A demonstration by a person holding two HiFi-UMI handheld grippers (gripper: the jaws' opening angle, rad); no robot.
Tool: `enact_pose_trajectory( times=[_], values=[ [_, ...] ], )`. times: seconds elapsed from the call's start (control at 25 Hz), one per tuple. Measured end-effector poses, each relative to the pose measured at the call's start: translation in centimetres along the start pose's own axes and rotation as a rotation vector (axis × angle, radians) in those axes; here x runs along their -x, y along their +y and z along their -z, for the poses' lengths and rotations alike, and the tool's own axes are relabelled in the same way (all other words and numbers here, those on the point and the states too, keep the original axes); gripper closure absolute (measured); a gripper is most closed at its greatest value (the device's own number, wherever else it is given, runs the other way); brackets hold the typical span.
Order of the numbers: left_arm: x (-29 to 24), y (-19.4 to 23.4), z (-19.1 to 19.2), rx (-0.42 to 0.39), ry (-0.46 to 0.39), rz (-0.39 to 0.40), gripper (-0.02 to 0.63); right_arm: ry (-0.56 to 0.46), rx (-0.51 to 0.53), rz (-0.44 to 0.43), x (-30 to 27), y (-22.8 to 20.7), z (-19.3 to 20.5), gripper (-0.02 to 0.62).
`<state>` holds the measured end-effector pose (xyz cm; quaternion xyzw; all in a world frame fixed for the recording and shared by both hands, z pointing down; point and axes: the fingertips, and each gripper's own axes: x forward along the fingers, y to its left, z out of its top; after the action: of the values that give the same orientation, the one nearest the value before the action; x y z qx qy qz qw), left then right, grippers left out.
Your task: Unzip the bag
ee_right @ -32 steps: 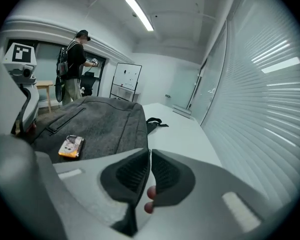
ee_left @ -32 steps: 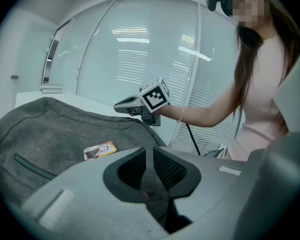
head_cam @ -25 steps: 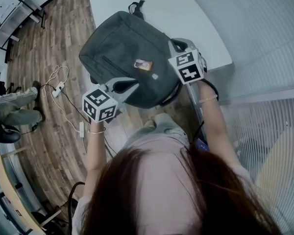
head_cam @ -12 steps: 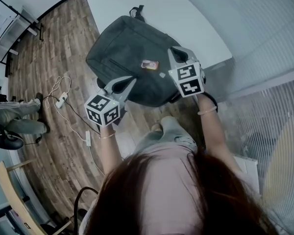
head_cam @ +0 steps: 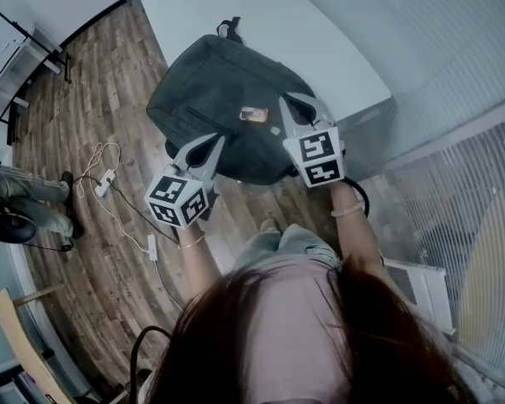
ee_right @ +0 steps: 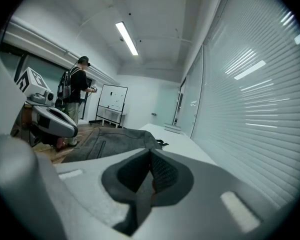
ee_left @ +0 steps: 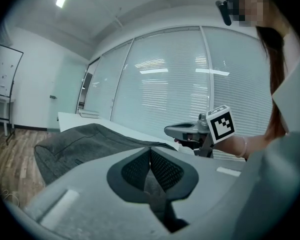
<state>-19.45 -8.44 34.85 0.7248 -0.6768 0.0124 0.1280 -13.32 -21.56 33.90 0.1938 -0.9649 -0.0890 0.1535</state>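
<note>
A dark grey backpack (head_cam: 219, 82) lies flat on the white table (head_cam: 261, 15), its near end hanging over the table's edge. An orange tag (head_cam: 253, 114) sits on its top face. My left gripper (head_cam: 209, 140) hovers at the bag's near edge, shut, with nothing seen between its pads (ee_left: 160, 169). My right gripper (head_cam: 293, 101) is above the bag's right side near the tag, its jaws together too. In the left gripper view the bag (ee_left: 75, 144) stretches ahead to the left. In the right gripper view the bag (ee_right: 115, 139) lies ahead. No zipper pull shows.
A wooden floor lies left of the table, with cables and a power strip (head_cam: 101, 154). A seated person's legs (head_cam: 17, 192) are at the far left. A person with a backpack (ee_right: 77, 91) stands by a whiteboard (ee_right: 112, 96). Glass walls with blinds run along the right.
The left gripper's jaws have come together. Both grippers have drifted slightly toward each other over the bag's near end; the bag stays put.
</note>
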Motion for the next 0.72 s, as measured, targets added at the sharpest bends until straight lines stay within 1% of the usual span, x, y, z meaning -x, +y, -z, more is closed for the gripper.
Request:
enact_pose_trajectory(
  times=[0.08,0.24,0.44,0.72],
  values=[
    [0.2,-0.2,-0.5,-0.015,-0.014,-0.032,0.595,-0.022,-0.009,0.013,0.8,0.1,-0.4,0.592],
    [0.4,-0.4,-0.6,-0.049,-0.009,-0.096,0.597,-0.050,0.000,0.039,2.2,0.7,-0.7,0.592],
    [0.9,-1.6,-0.4,-0.057,-0.017,-0.126,0.597,-0.066,-0.037,0.029,4.0,1.5,-0.6,0.592],
    [2.3,-3.9,-1.3,-0.091,-0.052,-0.179,0.597,-0.094,-0.083,0.014,6.8,1.8,-0.6,0.592]
  ],
)
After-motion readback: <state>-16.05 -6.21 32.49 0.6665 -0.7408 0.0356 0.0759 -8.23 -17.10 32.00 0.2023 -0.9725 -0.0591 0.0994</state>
